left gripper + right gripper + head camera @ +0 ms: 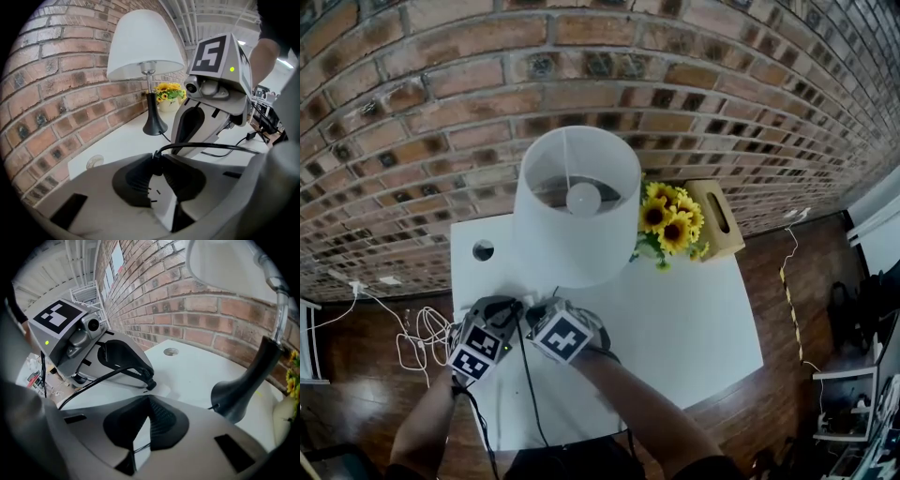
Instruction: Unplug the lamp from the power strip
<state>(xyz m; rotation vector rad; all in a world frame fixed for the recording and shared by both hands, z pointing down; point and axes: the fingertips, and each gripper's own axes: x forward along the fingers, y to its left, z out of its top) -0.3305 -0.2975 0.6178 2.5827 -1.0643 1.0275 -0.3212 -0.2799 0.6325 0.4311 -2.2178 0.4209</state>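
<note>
At the near left of the white surface (pixel 675 319), the left tool (pixel 157 164) is clamped on a small black plug (pixel 150 384), just where its thin black cord (pixel 206 147) leaves it. The plug's nose sits against what looks to be the flat white power strip (pixel 164 390), though the view there is too poor to be sure. Just beside it, the right tool (pixel 147 401) has its jaws drawn together at the tips, with nothing plainly between them. Further right stand the lamp with the white drum shade and black flared base (pixel 577 202), a bunch of yellow sunflowers (pixel 670 220) and a wooden tissue box (pixel 717 220). The risks from here are several. With no tool pinning the strip, a pull may lift it along with the plug instead of parting them. A grip so near the cord may strain that joint. A sharp release could jerk the cord and rock the lamp toward the flowers. The two tools, close together, may also knock.
</note>
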